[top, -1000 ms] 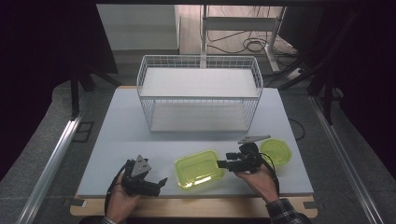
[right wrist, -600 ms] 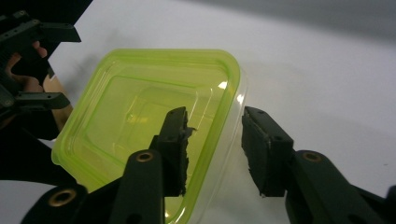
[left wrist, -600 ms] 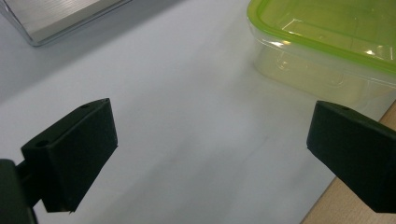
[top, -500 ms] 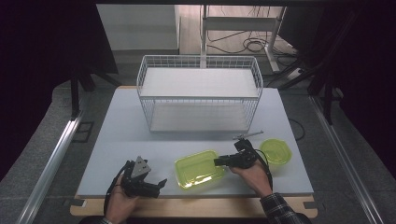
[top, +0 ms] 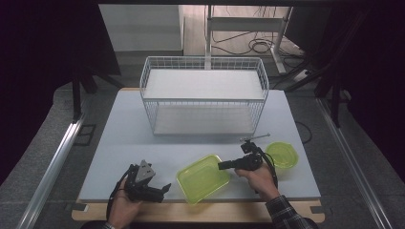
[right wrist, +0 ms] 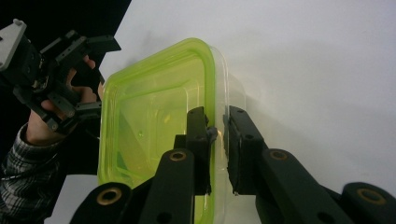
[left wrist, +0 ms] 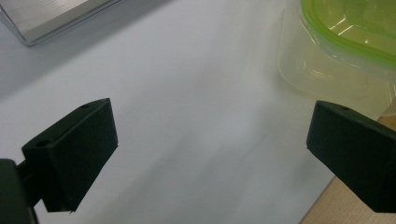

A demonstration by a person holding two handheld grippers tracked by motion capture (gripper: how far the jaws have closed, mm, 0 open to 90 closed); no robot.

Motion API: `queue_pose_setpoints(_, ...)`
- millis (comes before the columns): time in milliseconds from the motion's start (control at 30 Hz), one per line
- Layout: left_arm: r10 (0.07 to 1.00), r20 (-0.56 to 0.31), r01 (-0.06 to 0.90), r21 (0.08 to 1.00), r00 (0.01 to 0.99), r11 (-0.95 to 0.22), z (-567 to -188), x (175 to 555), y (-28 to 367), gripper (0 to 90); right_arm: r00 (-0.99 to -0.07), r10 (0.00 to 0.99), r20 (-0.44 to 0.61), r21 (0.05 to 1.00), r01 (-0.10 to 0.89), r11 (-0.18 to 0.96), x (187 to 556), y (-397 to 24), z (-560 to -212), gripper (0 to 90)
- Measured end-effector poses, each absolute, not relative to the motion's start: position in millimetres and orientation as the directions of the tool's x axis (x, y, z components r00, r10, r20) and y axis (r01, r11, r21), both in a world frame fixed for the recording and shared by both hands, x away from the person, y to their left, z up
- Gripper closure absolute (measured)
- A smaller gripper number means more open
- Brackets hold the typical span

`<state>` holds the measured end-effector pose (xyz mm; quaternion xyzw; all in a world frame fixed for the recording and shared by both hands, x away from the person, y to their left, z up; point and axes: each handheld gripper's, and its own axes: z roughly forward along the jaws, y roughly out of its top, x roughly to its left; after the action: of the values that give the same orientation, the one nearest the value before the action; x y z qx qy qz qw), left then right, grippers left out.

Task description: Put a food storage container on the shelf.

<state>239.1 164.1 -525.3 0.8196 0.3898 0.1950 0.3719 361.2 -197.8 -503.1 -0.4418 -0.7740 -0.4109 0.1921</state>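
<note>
Green-rimmed tub (right wrist: 154, 121) sits right ahead of our right gripper (right wrist: 218, 128), whose jaws have just been closing and now pinch its near wall for lifting; our left gripper (left wrist: 210, 140) waits wide open, empty, beside it on the worktop (top: 133, 138).

Green container (left wrist: 348, 28) cut off by the left gripper view's top-right corner
</note>
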Motion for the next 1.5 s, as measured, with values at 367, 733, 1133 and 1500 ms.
queue_pose_setpoints(367, 0.782, 0.010, 0.500, 0.763, 0.624, -0.409, -525, 240, 170, 1.3, -0.545, 0.521, 0.657, 0.522, 0.827, 0.208, 364, -206, -484, 80.1)
queue_pose_setpoints(733, 0.776, 0.025, 0.495, 0.757, 0.631, -0.427, -526, 240, 168, 1.3, -0.571, 0.516, 0.638, 0.572, 0.800, 0.178, 370, -209, -456, 80.1)
queue_pose_setpoints(1133, 0.767, 0.032, 0.494, 0.748, 0.640, -0.444, -527, 240, 165, 1.3, -0.582, 0.506, 0.636, 0.606, 0.783, 0.140, 384, -210, -427, 80.1)
queue_pose_setpoints(1500, 0.764, 0.040, 0.494, 0.741, 0.644, -0.455, -527, 240, 164, 1.3, -0.595, 0.499, 0.630, 0.638, 0.763, 0.104, 397, -208, -397, 80.2)
